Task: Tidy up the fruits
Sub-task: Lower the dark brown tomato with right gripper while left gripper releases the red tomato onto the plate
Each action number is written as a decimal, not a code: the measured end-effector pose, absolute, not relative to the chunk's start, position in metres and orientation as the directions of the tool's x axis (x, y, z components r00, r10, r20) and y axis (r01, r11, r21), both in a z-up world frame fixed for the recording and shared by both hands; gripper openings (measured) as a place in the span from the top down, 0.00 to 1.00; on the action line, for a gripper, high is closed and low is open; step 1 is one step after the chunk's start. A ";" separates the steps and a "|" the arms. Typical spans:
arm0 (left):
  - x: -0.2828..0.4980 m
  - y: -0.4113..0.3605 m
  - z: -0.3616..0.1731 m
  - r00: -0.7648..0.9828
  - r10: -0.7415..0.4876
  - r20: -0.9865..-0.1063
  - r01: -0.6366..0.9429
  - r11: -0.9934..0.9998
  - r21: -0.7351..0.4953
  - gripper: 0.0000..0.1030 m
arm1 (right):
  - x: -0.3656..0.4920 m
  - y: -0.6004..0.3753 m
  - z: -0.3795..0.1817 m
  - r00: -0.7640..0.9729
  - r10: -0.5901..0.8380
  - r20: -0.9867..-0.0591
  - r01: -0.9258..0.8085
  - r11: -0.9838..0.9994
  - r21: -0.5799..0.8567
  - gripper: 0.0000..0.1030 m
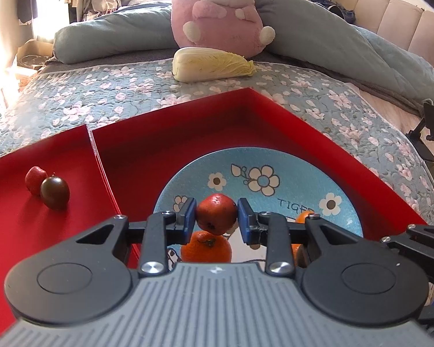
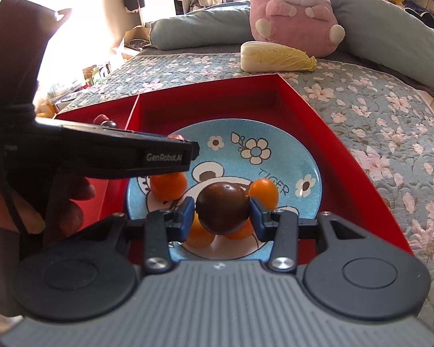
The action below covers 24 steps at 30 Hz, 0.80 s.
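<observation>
My left gripper [image 1: 216, 215] is shut on a red hawthorn-like fruit [image 1: 216, 214], held above the blue flowered plate [image 1: 289, 179]. An orange [image 1: 206, 247] lies on the plate below it. In the left compartment of the red tray [image 1: 165, 133] lie a red fruit [image 1: 33, 180] and a dark brown tomato [image 1: 55, 192]. My right gripper [image 2: 222, 212] is shut on a dark brown tomato [image 2: 222, 208] above the same plate [image 2: 280, 156], where several orange fruits [image 2: 168, 184] lie. The left gripper body [image 2: 115, 156] crosses the right wrist view at the left.
The red tray [image 2: 318, 121] sits on a floral quilt [image 2: 376, 115]. A napa cabbage [image 1: 211, 64] and a pink plush rabbit [image 1: 220, 14] lie beyond it. A black phone stand [image 1: 425, 127] is at the right. A divider [image 1: 101, 167] splits the tray.
</observation>
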State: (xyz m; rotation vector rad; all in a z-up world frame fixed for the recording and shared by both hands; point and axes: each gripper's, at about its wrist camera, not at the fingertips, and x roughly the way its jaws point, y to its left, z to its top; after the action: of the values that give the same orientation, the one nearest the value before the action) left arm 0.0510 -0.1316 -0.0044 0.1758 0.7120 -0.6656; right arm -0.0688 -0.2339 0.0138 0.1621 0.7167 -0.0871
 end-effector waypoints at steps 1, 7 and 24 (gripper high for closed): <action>0.051 -0.132 -0.005 0.561 -0.506 -0.655 0.622 0.780 -0.070 0.65 | -0.068 -0.233 0.014 0.751 -0.025 -0.660 0.133 0.985 0.114 0.57; 0.049 -0.133 -0.003 0.567 -0.507 -0.649 0.630 0.775 -0.055 0.65 | -0.066 -0.233 0.015 0.749 -0.023 -0.662 0.129 0.985 0.112 0.57; 0.046 -0.115 0.014 0.607 -0.518 -0.603 0.598 0.797 -0.083 0.52 | -0.048 -0.237 0.012 0.746 -0.049 -0.664 0.143 0.986 0.088 0.57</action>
State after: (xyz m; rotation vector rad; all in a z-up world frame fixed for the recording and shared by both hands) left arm 0.0455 -0.1152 0.0138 0.1318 0.6529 -0.6474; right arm -0.0481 -0.2373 0.0125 0.1361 0.7218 -0.1057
